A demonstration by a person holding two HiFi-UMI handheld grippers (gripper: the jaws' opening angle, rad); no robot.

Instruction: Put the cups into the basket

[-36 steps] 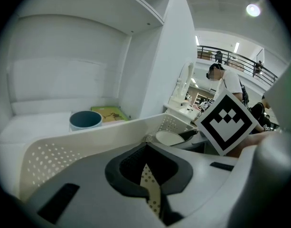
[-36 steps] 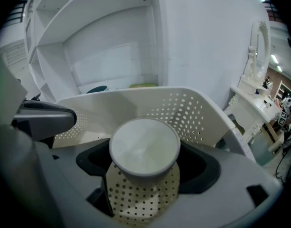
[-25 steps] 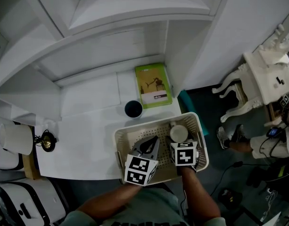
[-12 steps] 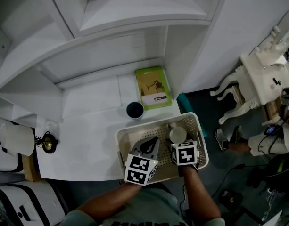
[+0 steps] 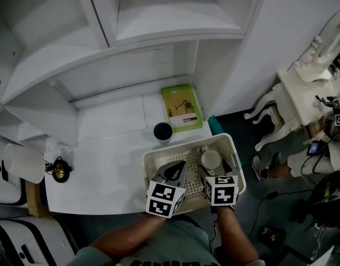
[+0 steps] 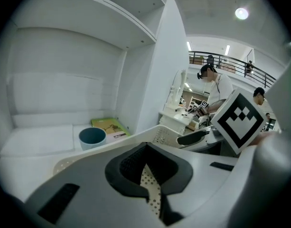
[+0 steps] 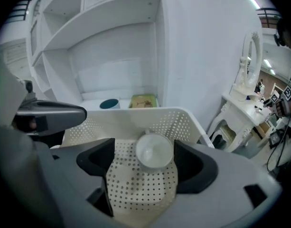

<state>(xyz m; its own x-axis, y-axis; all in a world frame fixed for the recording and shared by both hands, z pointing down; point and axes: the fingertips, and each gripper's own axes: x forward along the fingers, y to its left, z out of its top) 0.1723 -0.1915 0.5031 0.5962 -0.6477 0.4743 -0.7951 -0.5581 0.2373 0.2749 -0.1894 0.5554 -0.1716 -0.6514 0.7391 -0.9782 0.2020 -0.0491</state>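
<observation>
Hovering over the white perforated basket (image 7: 136, 113), both grippers point down into it. The right gripper (image 7: 145, 170) has its jaws spread wide, and the white cup (image 7: 154, 151) stands upright on the basket floor between their tips, near the far wall. The left gripper (image 6: 147, 175) has its jaws drawn together with nothing held, only a narrow slit showing the dotted floor. A dark blue cup (image 5: 163, 131) stands on the white table (image 5: 103, 170) just behind the basket, near a green book (image 5: 182, 107)

Two cups (image 5: 211, 159) (image 5: 162, 131), one basket (image 5: 175, 147), one book (image 5: 182, 107), seemingly one lamp (image 5: 23, 162).
</observation>
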